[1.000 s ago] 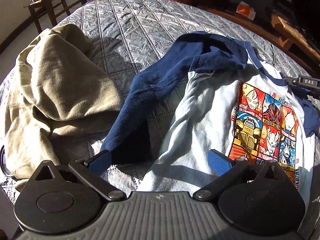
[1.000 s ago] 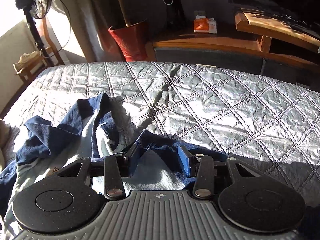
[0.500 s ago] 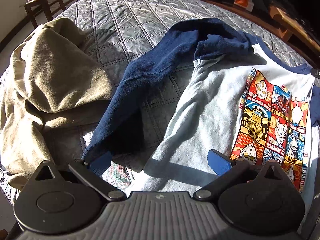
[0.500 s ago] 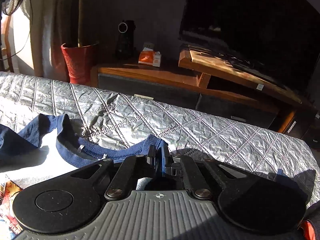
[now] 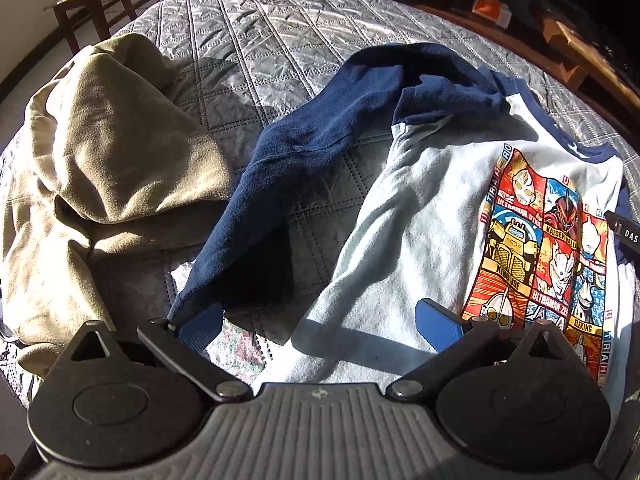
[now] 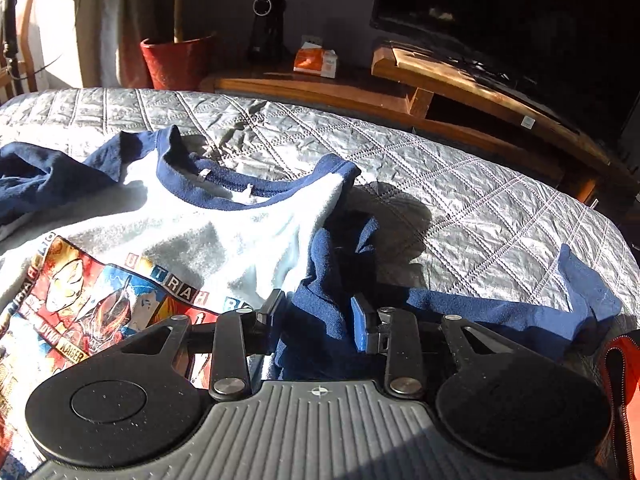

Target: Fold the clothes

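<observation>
Two grippers on my feeds, listed after the larger items.

Bed (image 5: pixel 256 28) — grey quilted cover, carrying all the clothing.

Beige garment (image 5: pixel 100 152) — crumpled heap on the bed, left side of my left-wrist view, just beside the shirt's sleeve.

Shirt (image 5: pixel 420 208) — pale body with navy collar and sleeves and a colourful cartoon print, lying front-up on the bed. One navy sleeve (image 5: pixel 304 152) trails toward my left gripper; the other navy sleeve (image 6: pixel 500 312) stretches across the quilt in the right-wrist view.

Left gripper (image 5: pixel 320 320) — jaws spread wide, gripping nothing. Its left pad (image 5: pixel 200 324) sits against the cuff end of the sleeve; the right pad (image 5: pixel 438 322) hangs over the shirt's pale hem.

Right gripper (image 6: pixel 316 312) — jaws opening, with bunched navy sleeve fabric between them; the pads do not press on it, so nothing is gripped.
</observation>
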`<state>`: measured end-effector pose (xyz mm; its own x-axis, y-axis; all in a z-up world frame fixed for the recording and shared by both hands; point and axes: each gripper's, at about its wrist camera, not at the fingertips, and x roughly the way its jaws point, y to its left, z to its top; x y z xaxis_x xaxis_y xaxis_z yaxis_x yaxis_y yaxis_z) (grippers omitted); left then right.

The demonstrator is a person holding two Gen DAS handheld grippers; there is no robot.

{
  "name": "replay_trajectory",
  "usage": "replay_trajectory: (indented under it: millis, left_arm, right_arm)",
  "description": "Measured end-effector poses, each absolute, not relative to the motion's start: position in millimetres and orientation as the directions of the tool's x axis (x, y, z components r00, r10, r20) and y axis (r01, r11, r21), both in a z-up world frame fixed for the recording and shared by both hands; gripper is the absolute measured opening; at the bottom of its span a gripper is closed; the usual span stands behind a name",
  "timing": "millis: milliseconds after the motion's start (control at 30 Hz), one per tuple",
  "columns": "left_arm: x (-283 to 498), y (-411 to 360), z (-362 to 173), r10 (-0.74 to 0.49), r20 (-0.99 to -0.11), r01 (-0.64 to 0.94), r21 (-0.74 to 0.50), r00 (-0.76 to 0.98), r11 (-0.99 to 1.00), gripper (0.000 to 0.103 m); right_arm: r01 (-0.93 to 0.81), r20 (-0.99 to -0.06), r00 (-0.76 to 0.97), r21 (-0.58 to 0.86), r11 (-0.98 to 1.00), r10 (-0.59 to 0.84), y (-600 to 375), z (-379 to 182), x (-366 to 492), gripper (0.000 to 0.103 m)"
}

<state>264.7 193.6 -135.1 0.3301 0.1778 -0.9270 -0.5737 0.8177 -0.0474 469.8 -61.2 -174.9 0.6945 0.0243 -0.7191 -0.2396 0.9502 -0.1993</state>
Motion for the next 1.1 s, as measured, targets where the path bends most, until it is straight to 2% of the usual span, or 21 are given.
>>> replay_trajectory:
  millis: [33,67,100,167,267,333,433,567,633,667,700,767,833,867,933,967,1033,1067,1100]
  left_arm:
    - [264.1,195.0,-134.0,0.177,-0.926,-0.577,-0.052,0.333,0.815,0.102]
    - [263.3,196.7,-132.0,0.176,-0.924,-0.581,-0.059,0.340,0.811,0.102]
    - [262.5,198.5,-130.1,0.175,-0.922,-0.586,-0.067,0.346,0.808,0.102]
    - [260.9,202.0,-125.8,0.179,-0.916,-0.594,-0.077,0.359,0.801,0.102]
    - [258.4,207.2,-121.4,0.196,-0.909,-0.614,-0.079,0.368,0.786,0.102]
    - [256.4,210.8,-120.4,0.204,-0.908,-0.629,-0.081,0.367,0.773,0.102]
    - [251.6,218.3,-115.4,0.234,-0.898,-0.661,-0.081,0.374,0.746,0.102]
    - [244.2,228.0,-105.8,0.282,-0.875,-0.699,-0.087,0.395,0.710,0.102]
    - [241.5,233.4,-103.2,0.290,-0.870,-0.711,-0.094,0.399,0.697,0.102]
    - [240.4,236.3,-102.8,0.286,-0.871,-0.716,-0.102,0.399,0.690,0.102]
    - [239.8,239.0,-103.1,0.278,-0.874,-0.721,-0.110,0.398,0.684,0.102]
    - [238.1,241.6,-101.8,0.273,-0.874,-0.727,-0.123,0.401,0.676,0.102]
    - [236.4,243.7,-100.1,0.270,-0.873,-0.732,-0.135,0.407,0.668,0.102]
    - [235.4,244.6,-98.9,0.271,-0.870,-0.735,-0.142,0.413,0.663,0.102]
    - [234.3,245.1,-97.8,0.278,-0.865,-0.741,-0.147,0.418,0.655,0.102]
    - [234.4,245.2,-98.3,0.278,-0.866,-0.743,-0.147,0.415,0.653,0.102]
    - [234.2,245.1,-100.3,0.275,-0.870,-0.746,-0.145,0.409,0.650,0.102]
    - [234.0,245.5,-101.2,0.273,-0.872,-0.747,-0.146,0.407,0.649,0.102]
    - [233.7,246.1,-102.2,0.269,-0.874,-0.748,-0.147,0.404,0.647,0.102]
  right_arm:
    - [-0.214,-0.691,0.722,-0.250,0.944,-0.019,-58.9,-171.4,470.0,0.062]
    - [-0.191,-0.660,0.749,-0.297,0.936,-0.057,-56.4,-167.4,469.6,0.058]
    - [-0.206,-0.641,0.767,-0.235,0.950,0.008,-53.7,-156.7,464.9,0.052]
    - [-0.254,-0.589,0.793,-0.082,0.964,0.158,-48.0,-133.4,454.4,0.054]
    - [-0.392,-0.627,0.686,0.106,0.914,0.368,-9.6,-121.4,450.5,0.071]
    - [-0.447,-0.649,0.569,0.271,0.852,0.505,20.5,-122.6,449.4,0.072]
    - [-0.429,-0.659,0.470,0.410,0.805,0.587,60.6,-132.0,445.1,0.073]
    - [-0.406,-0.681,0.495,0.368,0.837,0.540,105.0,-138.4,448.0,0.073]
    - [-0.397,-0.733,0.484,0.302,0.866,0.478,124.0,-149.9,457.1,0.072]
    - [-0.393,-0.758,0.478,0.268,0.880,0.445,133.4,-155.9,461.7,0.068]
    - [-0.394,-0.760,0.496,0.236,0.888,0.421,137.9,-160.6,463.1,0.047]
    - [-0.402,-0.755,0.527,0.183,0.897,0.390,145.9,-166.2,463.5,0.031]
    - [-0.432,-0.717,0.532,0.228,0.872,0.451,150.7,-164.6,462.2,0.011]
    - [-0.478,-0.700,0.535,0.212,0.853,0.473,159.3,-162.0,460.8,0.011]
    - [-0.593,-0.685,0.561,0.058,0.803,0.464,188.6,-156.3,446.8,0.013]
    - [-0.646,-0.682,0.547,0.023,0.763,0.485,200.8,-155.4,439.0,0.019]
    - [-0.707,-0.684,0.478,0.072,0.704,0.550,209.1,-151.0,428.5,0.054]
    - [-0.728,-0.655,0.456,0.114,0.676,0.602,205.0,-146.1,421.8,0.052]
    - [-0.732,-0.617,0.471,0.124,0.670,0.630,196.3,-139.3,413.5,0.045]
